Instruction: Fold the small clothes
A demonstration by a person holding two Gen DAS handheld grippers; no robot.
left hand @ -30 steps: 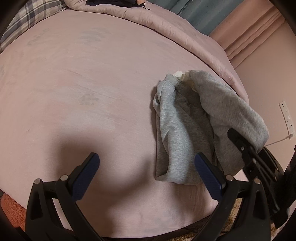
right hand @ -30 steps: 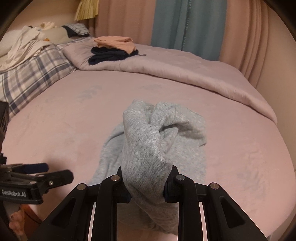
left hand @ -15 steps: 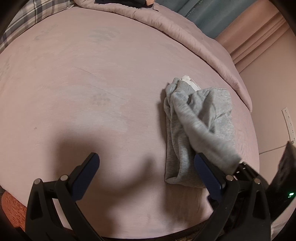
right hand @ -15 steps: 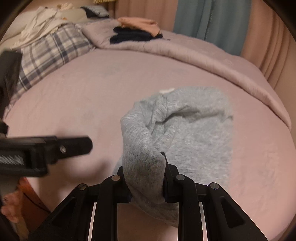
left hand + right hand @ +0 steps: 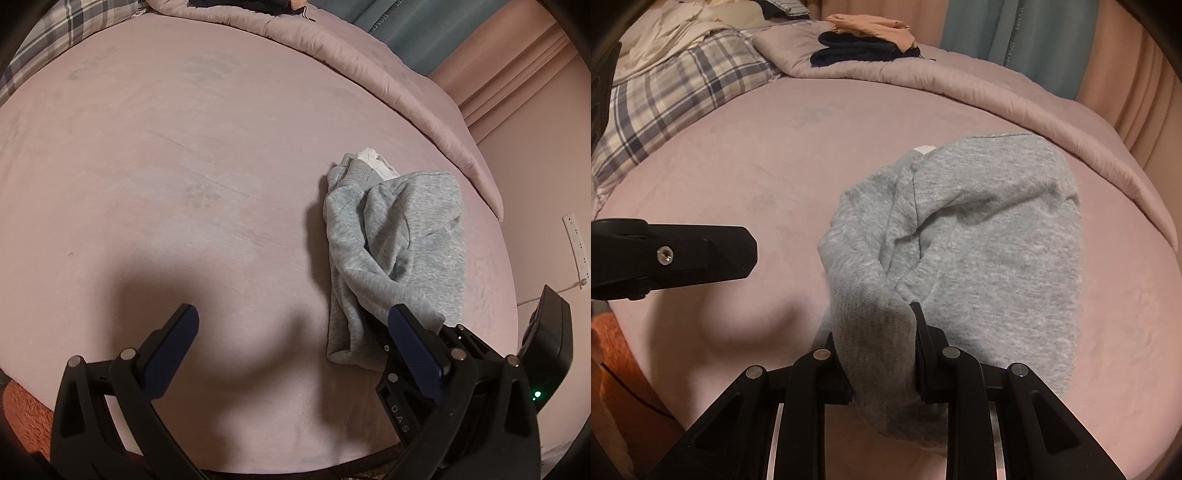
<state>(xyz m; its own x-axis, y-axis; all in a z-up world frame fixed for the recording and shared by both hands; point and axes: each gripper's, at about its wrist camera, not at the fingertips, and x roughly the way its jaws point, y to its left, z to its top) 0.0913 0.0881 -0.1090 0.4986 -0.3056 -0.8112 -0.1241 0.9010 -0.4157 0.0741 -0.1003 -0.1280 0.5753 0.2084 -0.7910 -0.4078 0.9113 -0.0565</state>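
Grey fleece garment (image 5: pixel 979 229) lying bunched near the right edge of the pink bed (image 5: pixel 184 184), one fold pinched between the fingers of the right gripper (image 5: pixel 877 350). Left gripper (image 5: pixel 291 332) spread wide over bare sheet near the front edge, grasping nothing.

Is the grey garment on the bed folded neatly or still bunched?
Still bunched. The grey garment lies doubled over on the bed with loose creases, one end pinched in the right gripper.
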